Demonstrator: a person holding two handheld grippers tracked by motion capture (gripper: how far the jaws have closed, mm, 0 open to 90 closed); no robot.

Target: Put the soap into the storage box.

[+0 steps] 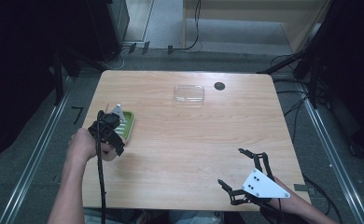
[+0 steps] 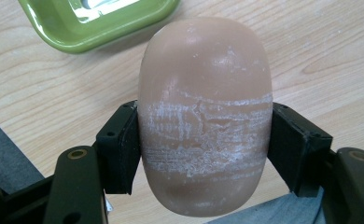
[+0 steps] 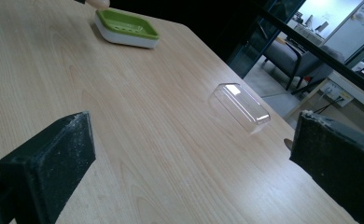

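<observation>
A tan oval soap bar [image 2: 203, 116], scuffed white across its middle, is pinched between the black pads of my left gripper [image 2: 203, 140]. In the high view that gripper [image 1: 111, 140] sits at the table's left edge, just in front of a green soap dish [image 1: 127, 124]. The dish [image 2: 96, 18] lies just beyond the soap, apart from it. My right gripper [image 1: 231, 167] rests near the front right of the table, its jaws spread wide with nothing between them. Its two pads [image 3: 54, 163] frame bare wood, with the dish [image 3: 126, 28] far off.
A clear plastic lid [image 1: 188, 94] lies at the back middle of the wooden table [image 1: 194, 140], with a dark round hole [image 1: 219, 86] to its right. The lid [image 3: 240, 106] also lies ahead of the right gripper. Dark floor, rails and cables surround the table.
</observation>
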